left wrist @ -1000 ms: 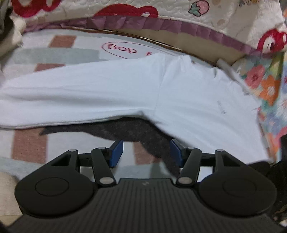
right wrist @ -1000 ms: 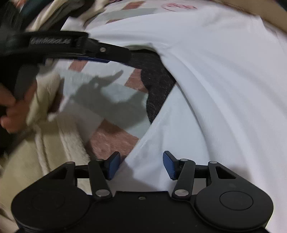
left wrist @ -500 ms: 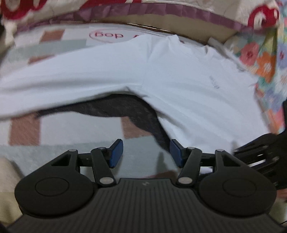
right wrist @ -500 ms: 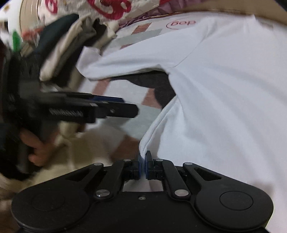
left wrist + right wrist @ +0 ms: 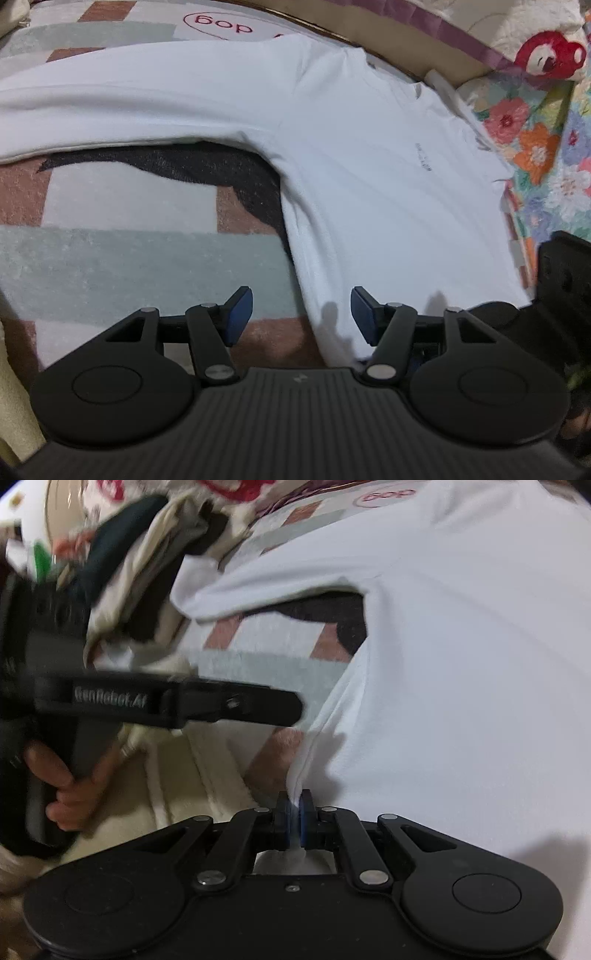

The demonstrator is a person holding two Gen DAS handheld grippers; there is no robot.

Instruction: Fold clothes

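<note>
A white long-sleeved shirt (image 5: 369, 166) lies spread flat on a patchwork blanket (image 5: 129, 258), one sleeve stretched to the left. My left gripper (image 5: 301, 306) hovers open over the shirt's side edge near the hem, its pads clear of the cloth. In the right wrist view my right gripper (image 5: 294, 812) pinches a raised fold of the shirt (image 5: 461, 664) at its lower side edge; its jaws are opening a little, the cloth still pressed between the pads. The left gripper (image 5: 291, 712) shows there side-on, just left of that edge, held by a hand (image 5: 62, 786).
A dark grey garment (image 5: 207, 166) pokes out from under the shirt's armpit. A pile of mixed clothes (image 5: 147, 572) lies at the sleeve's end. A floral quilt (image 5: 535, 140) borders the shirt on the right, and cream fluffy fabric (image 5: 184, 775) lies at the near edge.
My right gripper has shut on the shirt's side edge and lifted it into a fold. My left gripper has moved right and nearer, from over the blanket to over the shirt's edge.
</note>
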